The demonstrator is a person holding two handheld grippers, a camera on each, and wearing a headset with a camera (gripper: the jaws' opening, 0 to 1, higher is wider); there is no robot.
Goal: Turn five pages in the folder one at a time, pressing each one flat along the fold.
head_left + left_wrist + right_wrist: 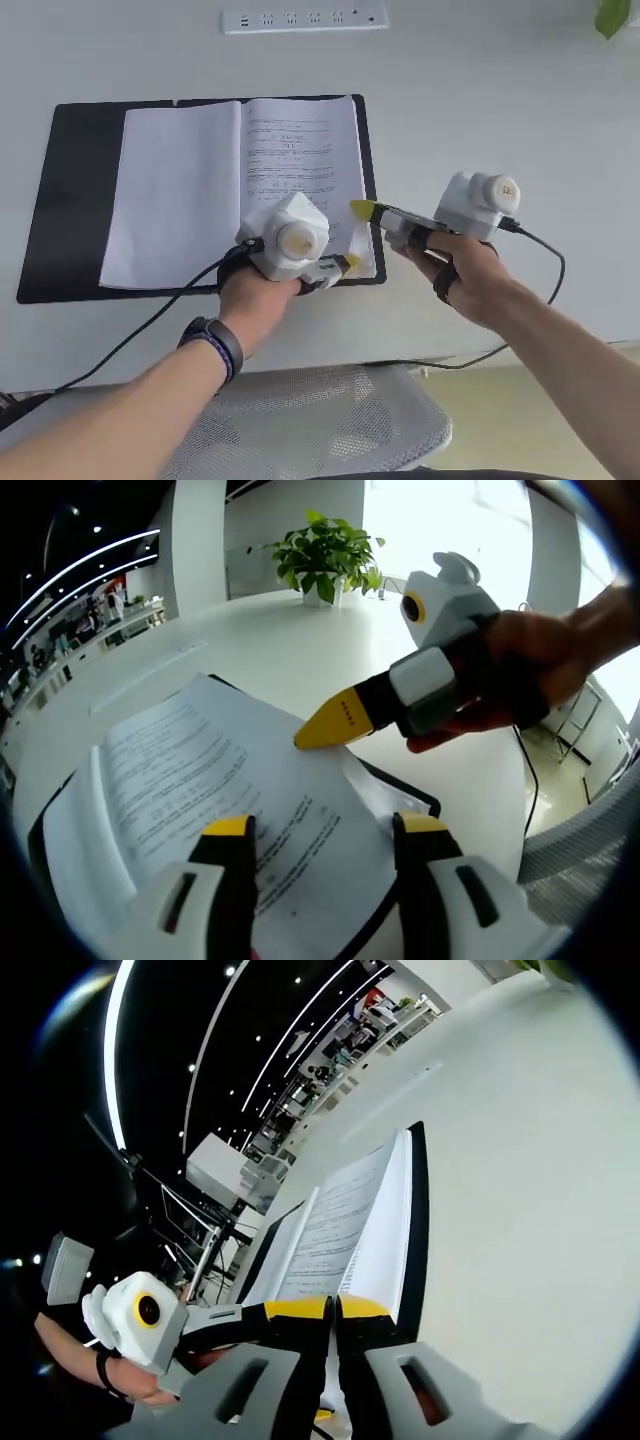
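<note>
A black folder point(60, 200) lies open on the white table, a blank sheet point(175, 190) on its left side and a printed page point(300, 160) on its right. My left gripper point(335, 272) hovers open over the printed page's point(200, 770) near corner, its jaws point(325, 828) wide apart with nothing between them. Beside it, my right gripper point(362, 210) is shut, and its yellow tip point(335, 720) sits at the page's outer edge. In the right gripper view the shut jaws point(333, 1308) point along the page stack point(375, 1230). I cannot tell whether paper is pinched.
A white power strip point(305, 18) lies at the table's far edge. A potted plant point(325, 555) stands farther along the table. Cables trail off the near edge, and a mesh chair point(320, 420) is below it. Bare tabletop point(500, 110) lies right of the folder.
</note>
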